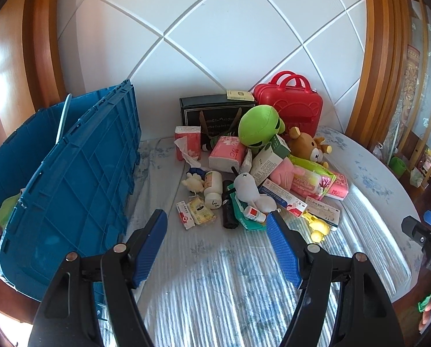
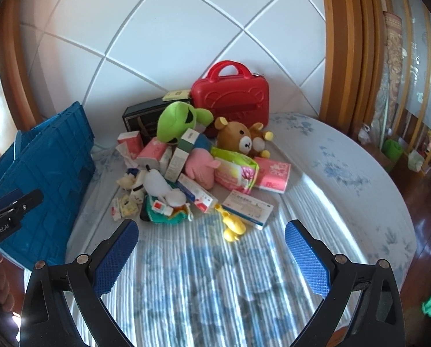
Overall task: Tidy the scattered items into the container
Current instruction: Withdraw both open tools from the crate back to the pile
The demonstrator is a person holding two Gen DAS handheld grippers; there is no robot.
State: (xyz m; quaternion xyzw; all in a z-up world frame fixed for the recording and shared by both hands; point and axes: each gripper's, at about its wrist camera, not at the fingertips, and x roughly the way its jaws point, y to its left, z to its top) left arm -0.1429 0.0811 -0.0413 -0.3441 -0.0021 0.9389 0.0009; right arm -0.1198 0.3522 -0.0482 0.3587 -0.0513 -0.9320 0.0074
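A blue plastic crate [image 1: 71,173] stands at the left of the bed; it also shows in the right wrist view [image 2: 42,173]. A pile of items lies ahead: a green plush [image 1: 259,128], a brown bear plush [image 1: 309,147], pink tissue packs [image 1: 227,153], a white bottle [image 1: 213,185], medicine boxes [image 1: 285,198], a yellow toy [image 1: 316,225] and a wipes pack [image 2: 235,173]. My left gripper [image 1: 217,222] is open and empty, short of the pile. My right gripper [image 2: 211,232] is open and empty, just before the yellow toy [image 2: 233,225].
A red case [image 1: 290,104] and a black box [image 1: 212,112] lean against the white padded headboard [image 1: 215,29]. The bed [image 1: 230,289] has a blue-and-white striped cover. Its curved right edge [image 2: 389,202] drops to a wooden floor. Wooden frames stand on both sides.
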